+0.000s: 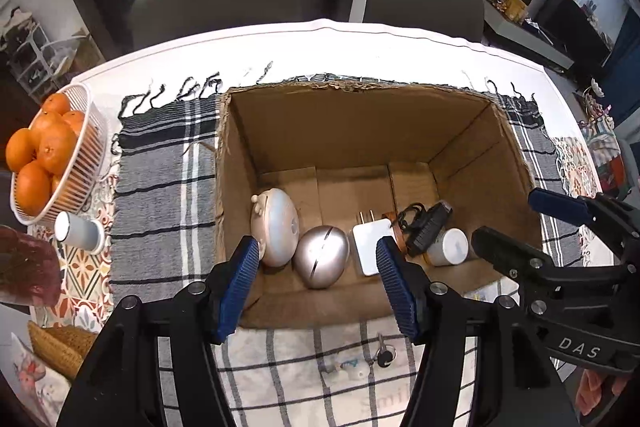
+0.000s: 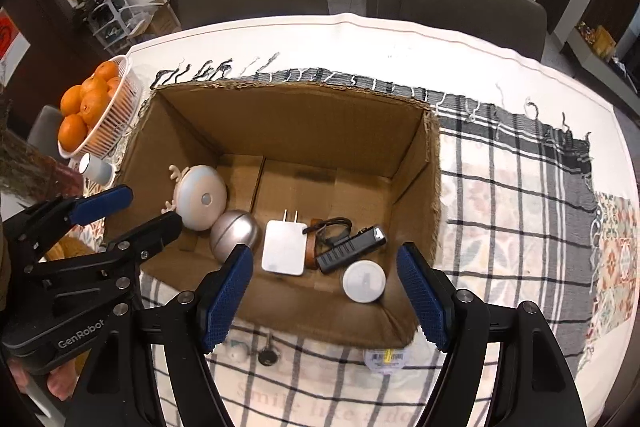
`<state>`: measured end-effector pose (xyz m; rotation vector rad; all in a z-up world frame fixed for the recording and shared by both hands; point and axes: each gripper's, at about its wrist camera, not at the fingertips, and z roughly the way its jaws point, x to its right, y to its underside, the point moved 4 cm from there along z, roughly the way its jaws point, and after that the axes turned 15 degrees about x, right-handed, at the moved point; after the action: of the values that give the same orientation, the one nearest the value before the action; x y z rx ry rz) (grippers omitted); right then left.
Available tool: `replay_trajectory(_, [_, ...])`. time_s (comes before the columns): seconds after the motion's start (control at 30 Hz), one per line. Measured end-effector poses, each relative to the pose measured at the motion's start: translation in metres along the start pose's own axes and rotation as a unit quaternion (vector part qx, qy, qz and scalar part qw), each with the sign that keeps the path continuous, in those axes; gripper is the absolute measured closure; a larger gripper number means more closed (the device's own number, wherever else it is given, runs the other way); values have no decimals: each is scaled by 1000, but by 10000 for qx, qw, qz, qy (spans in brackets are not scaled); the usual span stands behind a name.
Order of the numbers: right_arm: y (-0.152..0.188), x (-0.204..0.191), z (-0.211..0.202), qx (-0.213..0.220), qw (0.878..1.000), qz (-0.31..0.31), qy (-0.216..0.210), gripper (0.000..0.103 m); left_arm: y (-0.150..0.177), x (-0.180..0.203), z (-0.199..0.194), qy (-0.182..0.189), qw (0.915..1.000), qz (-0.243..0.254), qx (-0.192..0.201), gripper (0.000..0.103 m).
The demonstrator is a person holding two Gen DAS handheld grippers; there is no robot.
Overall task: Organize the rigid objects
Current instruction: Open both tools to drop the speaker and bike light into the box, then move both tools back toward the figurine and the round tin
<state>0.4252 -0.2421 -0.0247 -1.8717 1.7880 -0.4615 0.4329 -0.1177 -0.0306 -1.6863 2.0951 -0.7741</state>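
An open cardboard box (image 1: 360,123) (image 2: 296,123) stands on a plaid cloth. On its floor lie a round cream night light (image 1: 275,231) (image 2: 201,201), a silver egg-shaped object (image 1: 321,255) (image 2: 235,234), a white plug charger (image 1: 371,245) (image 2: 283,247), a black device with a cord (image 1: 427,227) (image 2: 352,247) and a white round jar (image 1: 450,247) (image 2: 363,282). My left gripper (image 1: 318,281) is open and empty over the box's near wall. My right gripper (image 2: 324,287) is open and empty over the near wall too. A key (image 1: 382,353) (image 2: 267,351) and a small white object (image 2: 239,353) lie on the cloth before the box.
A white basket of oranges (image 1: 60,147) (image 2: 100,103) and a small grey cup (image 1: 80,233) (image 2: 96,167) stand left of the box. A round labelled lid (image 2: 386,359) lies by the near wall. Two grey chairs (image 1: 216,7) stand behind the table.
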Motion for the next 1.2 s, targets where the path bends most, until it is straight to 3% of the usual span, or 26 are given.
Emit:
replay_trajectory(0.5, [25,8,-58,405,9987,-186,236,28,36,19,-55,-268,9992,-14,290,36])
replay_trajectory(1.2, [92,21,-58,96,9991,-298,301,28,108,36,-54,-442,9985,-298,-128,36])
